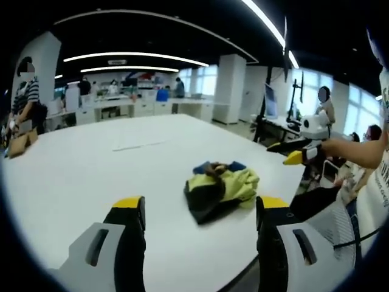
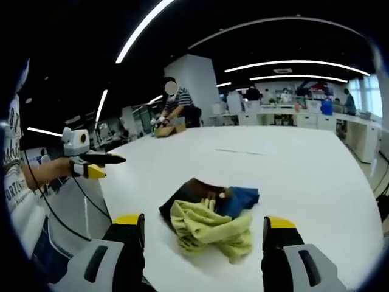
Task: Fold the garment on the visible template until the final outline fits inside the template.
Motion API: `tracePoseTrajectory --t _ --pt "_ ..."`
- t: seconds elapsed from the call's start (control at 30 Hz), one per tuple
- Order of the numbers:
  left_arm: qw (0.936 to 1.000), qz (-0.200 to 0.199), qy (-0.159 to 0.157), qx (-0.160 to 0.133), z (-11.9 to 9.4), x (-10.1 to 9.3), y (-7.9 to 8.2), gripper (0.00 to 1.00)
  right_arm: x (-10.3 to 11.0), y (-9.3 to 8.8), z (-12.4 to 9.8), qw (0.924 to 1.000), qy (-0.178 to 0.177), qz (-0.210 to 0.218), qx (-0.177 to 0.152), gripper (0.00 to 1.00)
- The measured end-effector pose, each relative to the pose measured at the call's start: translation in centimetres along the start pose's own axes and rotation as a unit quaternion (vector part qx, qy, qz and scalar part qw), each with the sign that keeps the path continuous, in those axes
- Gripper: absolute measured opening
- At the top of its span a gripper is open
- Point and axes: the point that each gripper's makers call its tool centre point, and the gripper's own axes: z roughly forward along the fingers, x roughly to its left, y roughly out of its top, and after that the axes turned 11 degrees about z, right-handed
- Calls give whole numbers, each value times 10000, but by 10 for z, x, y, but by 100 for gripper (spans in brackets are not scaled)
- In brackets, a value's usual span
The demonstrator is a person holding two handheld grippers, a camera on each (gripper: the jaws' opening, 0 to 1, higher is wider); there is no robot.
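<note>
Garment (image 1: pixel 220 188) lies crumpled near the desk (image 1: pixel 91 176) edge. Left hand-held gripper (image 1: pixel 200 213) and right hand-held gripper (image 2: pixel 203 228) both gape empty above it. Judgement: pinch separate outer edges, spread flat first, then fold.

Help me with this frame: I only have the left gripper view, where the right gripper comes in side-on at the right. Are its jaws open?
Observer: Yes. In the right gripper view the right gripper has its jaws wide apart, with nothing clamped between them.
Operator: How does the garment look from that side?
Observer: The garment is a crumpled heap on the table. Its yellow-green fabric is nearest that gripper, and there is blue fabric beyond it on the right.
Operator: And where does my left gripper sit?
Observer: The left gripper is held up near the table's edge, well apart from the garment.
</note>
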Motion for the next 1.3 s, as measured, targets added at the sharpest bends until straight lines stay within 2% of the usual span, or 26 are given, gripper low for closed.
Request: tracePoseTrajectory --t 0.37,0.67,1.1,1.3 --pt "9994 126 -323 94 23 -8 -6 59 1 -1 21 9979 77 -551 319 51" --pt "9980 185 -571 179 40 -21 -11 50 4 4 40 9956 187 -807 450 33" --pt "9963 184 -796 271 72 -30 -23 40 -8 -3 69 9928 168 -879 796 20" --pt "9952 251 -879 351 90 -36 -26 36 -17 -20 79 9851 96 -1206 1226 16"
